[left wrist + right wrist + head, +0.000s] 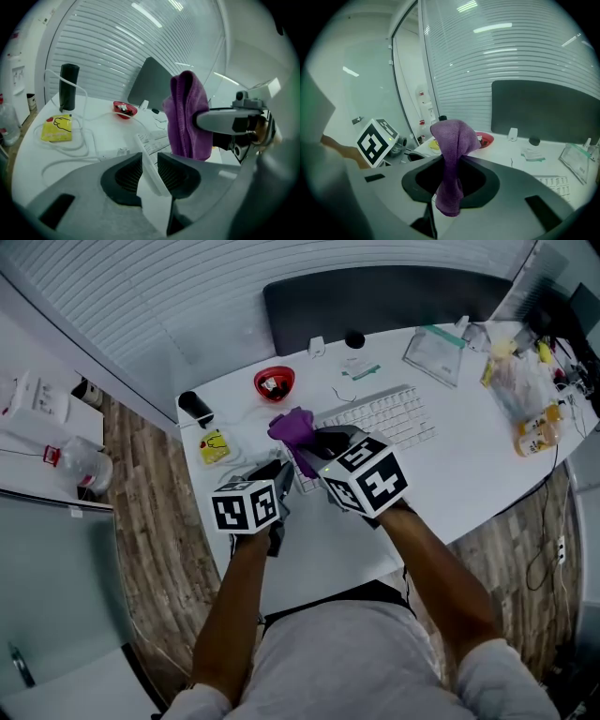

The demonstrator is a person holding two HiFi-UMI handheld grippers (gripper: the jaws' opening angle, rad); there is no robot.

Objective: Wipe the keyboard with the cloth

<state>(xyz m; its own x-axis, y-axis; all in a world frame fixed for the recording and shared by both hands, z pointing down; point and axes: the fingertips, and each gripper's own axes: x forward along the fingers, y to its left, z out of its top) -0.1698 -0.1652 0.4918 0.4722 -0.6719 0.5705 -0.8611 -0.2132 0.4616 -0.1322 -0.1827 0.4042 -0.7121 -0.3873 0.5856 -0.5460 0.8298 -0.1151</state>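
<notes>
— Left tongs point(150, 158)?
— Mine stood spread, the keyboard point(384, 416) edge between them, unpinched. My right tongs point(450, 161) pinched the purple cloth point(452, 136), raised over that end.
— Wiping begun?
— None that I could judge; every key remained.

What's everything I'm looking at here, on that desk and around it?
desk: one, white, across the middle
keyboard: one, white, desk centre
cloth: one, purple, at the keyboard's left end
bowl: one, red, behind the cloth
packet: one, yellow, desk's left end
cylinder: one, black, behind the packet
bottle: one, orange, desk's right end
chair: one, black, behind the desk
left tongs: one, grey, open, keyboard's edge between them
right tongs: one, grey, shut on the cloth
</notes>
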